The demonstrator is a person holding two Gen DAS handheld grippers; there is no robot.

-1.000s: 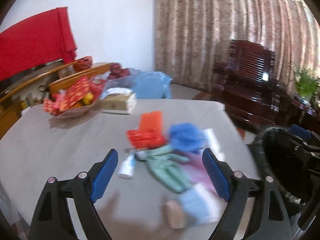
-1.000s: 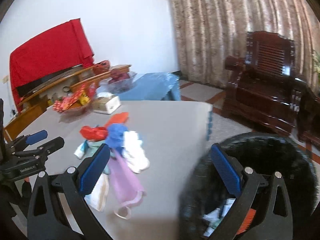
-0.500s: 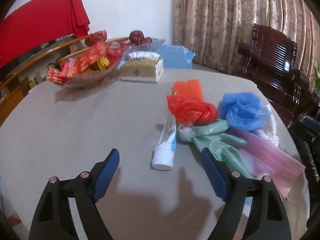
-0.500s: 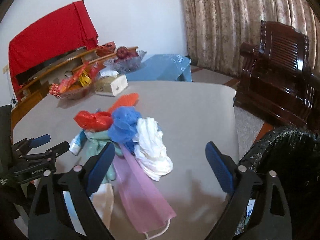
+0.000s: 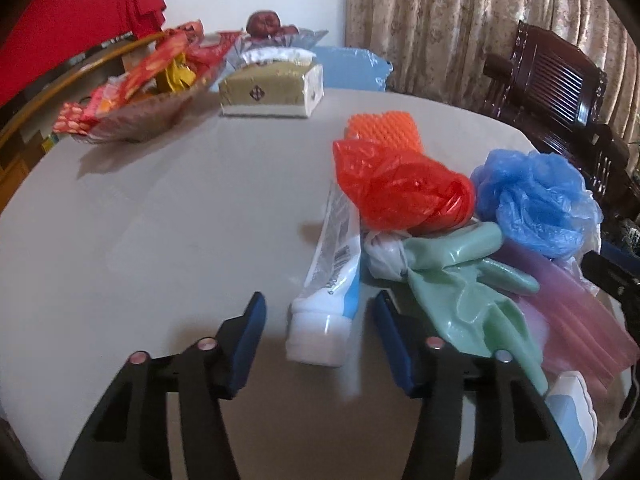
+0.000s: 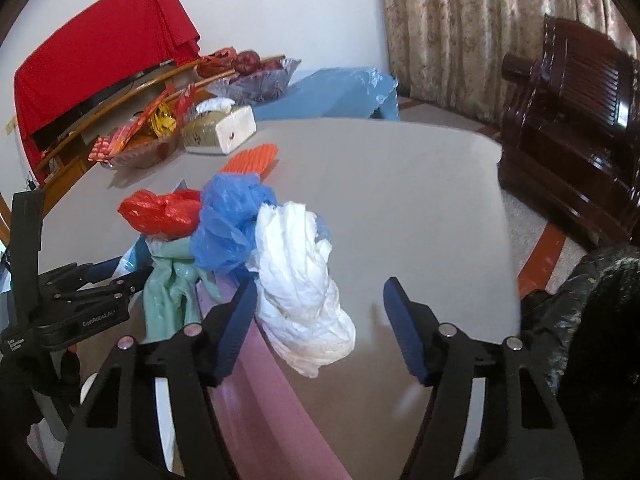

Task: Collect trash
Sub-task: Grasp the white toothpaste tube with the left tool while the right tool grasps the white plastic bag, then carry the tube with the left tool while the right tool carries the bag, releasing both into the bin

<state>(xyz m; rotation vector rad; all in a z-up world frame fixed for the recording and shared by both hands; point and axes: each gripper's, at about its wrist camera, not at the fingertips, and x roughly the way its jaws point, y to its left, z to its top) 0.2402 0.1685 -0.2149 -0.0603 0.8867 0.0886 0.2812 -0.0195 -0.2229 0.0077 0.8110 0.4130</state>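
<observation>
Both hand-held grippers, left (image 5: 318,330) and right (image 6: 320,326), have just been closing, not gripping: centre tube (image 5: 332,276) and white bag (image 6: 304,280) first.

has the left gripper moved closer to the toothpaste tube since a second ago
Yes. The left gripper has come down toward the table; its jaws have just been closing and now flank the toothpaste tube cap without touching.

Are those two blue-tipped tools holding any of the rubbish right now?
No. The left tool straddles the white tube's cap; the right tool brackets the white bag. Both have been closing, neither pinching yet.
</observation>
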